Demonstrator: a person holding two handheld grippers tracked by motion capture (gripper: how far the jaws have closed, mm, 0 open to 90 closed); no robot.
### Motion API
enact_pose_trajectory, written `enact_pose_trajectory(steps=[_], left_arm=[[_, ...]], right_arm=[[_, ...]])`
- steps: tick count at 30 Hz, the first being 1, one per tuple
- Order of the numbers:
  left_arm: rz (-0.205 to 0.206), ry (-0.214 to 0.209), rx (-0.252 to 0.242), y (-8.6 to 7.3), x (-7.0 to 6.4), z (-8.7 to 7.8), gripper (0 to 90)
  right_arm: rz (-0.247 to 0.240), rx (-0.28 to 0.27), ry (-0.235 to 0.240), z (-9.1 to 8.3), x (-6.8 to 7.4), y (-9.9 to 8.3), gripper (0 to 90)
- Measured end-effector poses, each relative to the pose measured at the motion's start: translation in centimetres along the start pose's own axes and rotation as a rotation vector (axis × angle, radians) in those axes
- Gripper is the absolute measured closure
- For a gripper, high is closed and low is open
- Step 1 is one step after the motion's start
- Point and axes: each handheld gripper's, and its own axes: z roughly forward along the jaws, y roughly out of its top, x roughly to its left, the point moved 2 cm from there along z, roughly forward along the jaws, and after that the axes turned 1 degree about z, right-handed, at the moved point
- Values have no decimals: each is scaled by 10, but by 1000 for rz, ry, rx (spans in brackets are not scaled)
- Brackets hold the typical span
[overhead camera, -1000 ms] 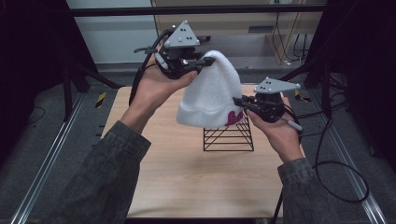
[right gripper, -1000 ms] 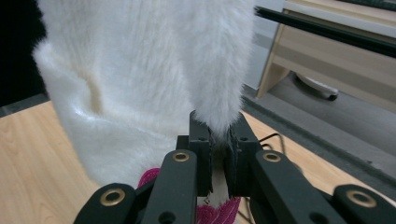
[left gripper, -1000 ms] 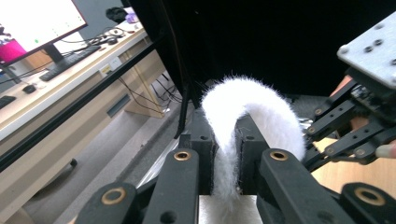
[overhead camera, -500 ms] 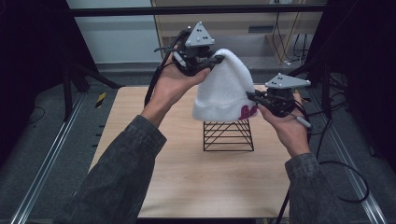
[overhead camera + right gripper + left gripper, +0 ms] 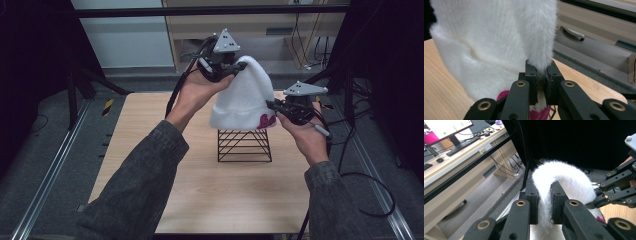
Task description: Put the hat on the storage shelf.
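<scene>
The white fluffy hat (image 5: 243, 97) with a pink pattern on its cuff hangs in the air between your two grippers, and its fabric looks soft and hairy, with fine ribs on the body. Your left gripper (image 5: 231, 68) pinches the top of the hat tightly between its jaws, and your right gripper (image 5: 274, 106) is clamped on the cuff edge next to the pink pattern. Just under the hat, below your right gripper, a black wire stand (image 5: 244, 145) sits on the wooden table (image 5: 150, 150).

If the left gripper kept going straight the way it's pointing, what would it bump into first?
Probably the right gripper. The left gripper is clamped on the fluffy white hat, so the hat would travel with it. Depth is hard to judge.
</scene>
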Motion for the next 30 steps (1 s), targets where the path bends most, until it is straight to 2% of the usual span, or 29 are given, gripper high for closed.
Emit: enact_pose_trajectory(steps=[3,10,15,20,30], left_arm=[[17,-2,9,0,-4,3,800],[20,-18,29,-6,-11,10,798],[5,-28,28,-9,-12,12,797],[19,-31,38,-11,-14,14,797],[-2,-33,60,-26,-14,17,797]], right_arm=[[8,4,-3,-1,-1,-5,830],[8,24,-12,-5,-4,-16,830],[10,34,-19,-7,-7,-19,830],[12,44,-17,-7,-7,-23,830],[11,60,-9,-3,-3,-31,829]])
